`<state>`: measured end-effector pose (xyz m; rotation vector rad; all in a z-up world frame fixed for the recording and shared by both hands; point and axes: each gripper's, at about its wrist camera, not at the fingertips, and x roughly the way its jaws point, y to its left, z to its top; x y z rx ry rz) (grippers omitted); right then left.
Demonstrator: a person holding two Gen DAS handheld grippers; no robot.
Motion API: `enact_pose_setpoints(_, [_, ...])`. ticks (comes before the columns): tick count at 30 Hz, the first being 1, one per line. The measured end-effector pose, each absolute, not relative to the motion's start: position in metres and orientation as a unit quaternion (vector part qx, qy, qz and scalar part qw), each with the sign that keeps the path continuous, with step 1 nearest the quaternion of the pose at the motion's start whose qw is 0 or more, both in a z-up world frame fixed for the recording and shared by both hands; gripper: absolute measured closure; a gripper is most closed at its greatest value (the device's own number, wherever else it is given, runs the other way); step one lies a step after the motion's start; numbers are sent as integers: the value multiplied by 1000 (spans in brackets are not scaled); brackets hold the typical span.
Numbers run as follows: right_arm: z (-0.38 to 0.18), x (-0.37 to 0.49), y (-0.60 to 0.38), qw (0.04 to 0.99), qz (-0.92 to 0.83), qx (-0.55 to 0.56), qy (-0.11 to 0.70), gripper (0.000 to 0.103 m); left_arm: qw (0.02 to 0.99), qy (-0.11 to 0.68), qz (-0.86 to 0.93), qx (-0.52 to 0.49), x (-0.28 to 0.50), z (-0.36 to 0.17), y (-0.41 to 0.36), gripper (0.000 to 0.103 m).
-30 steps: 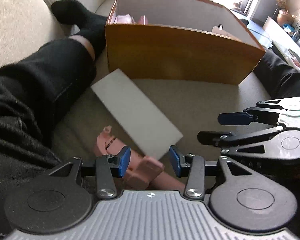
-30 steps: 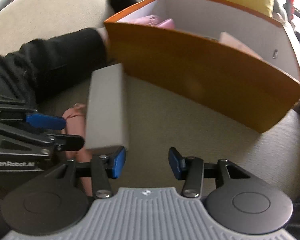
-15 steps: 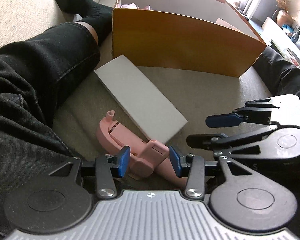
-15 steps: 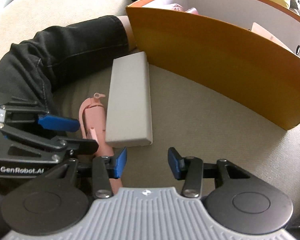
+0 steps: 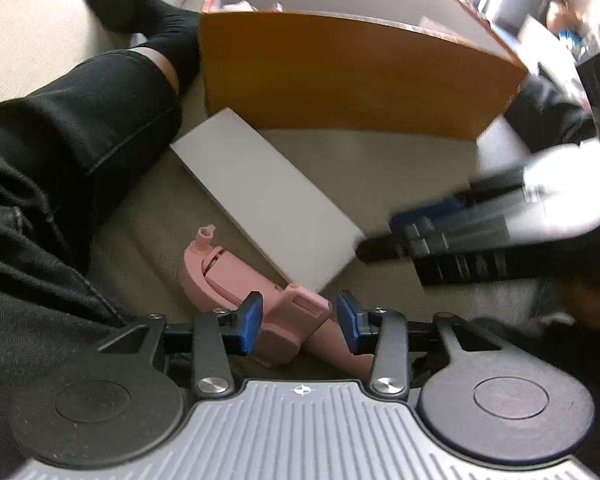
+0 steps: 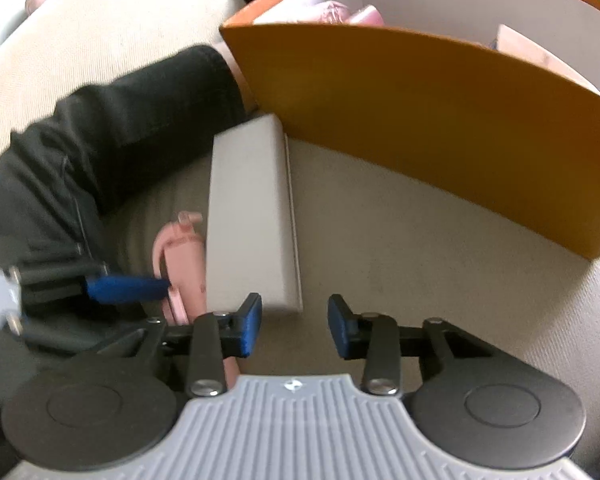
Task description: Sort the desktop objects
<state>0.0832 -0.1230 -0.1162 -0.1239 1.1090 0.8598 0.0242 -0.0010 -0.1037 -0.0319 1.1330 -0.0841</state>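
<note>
Against the orange box [image 5: 352, 76]: white case [image 5: 268, 200] flat on the cushion. Below that case: pink tool [image 5: 256, 292], straddled by left gripper [image 5: 298, 322], unclenched, apparently untouched. Right gripper [image 6: 294, 326] closing, empty; centre pads first.

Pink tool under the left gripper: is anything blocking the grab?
Nothing visible. The pink tool already sits between the open left gripper fingers; the white box only borders it.
</note>
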Motion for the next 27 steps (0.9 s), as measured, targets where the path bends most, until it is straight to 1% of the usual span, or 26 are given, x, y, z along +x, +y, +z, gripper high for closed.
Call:
enact_pose_setpoints(6, [-126,96,-98,739,419,-51,525,59,842,538,-39,14,25,-108,-10,55])
enact_pose_setpoints(7, [-128,98,-95,733,424,-46,530,55,841,539,-38,18,26,-109,-11,61])
enact_pose_setpoints(9, [-134,101,-91,725,429,-38,538,49,841,540,-32,22,27,-111,-11,63])
enact_pose_setpoints(11, [-138,103,-89,721,428,-32,544,48,841,539,-33,17,26,-111,-9,63])
enact_pose_setpoints(12, [-138,104,-89,720,430,-29,545,50,842,538,-33,15,26,-111,-8,63])
enact_pose_setpoints(14, [-135,104,-92,722,429,-26,542,57,843,536,-32,13,25,-110,-7,64])
enact_pose_setpoints(16, [-129,102,-97,729,429,-28,533,68,844,535,-31,10,24,-109,-7,64])
enact_pose_setpoints(18, [-122,97,-100,734,432,-38,522,72,845,534,-30,11,23,-108,-7,64])
enact_pose_setpoints(21, [-114,88,-105,740,433,-58,511,75,846,532,-28,10,22,-107,-7,65])
enact_pose_setpoints(27, [-101,73,-126,756,424,-124,483,75,851,525,-19,-3,21,-101,-2,66])
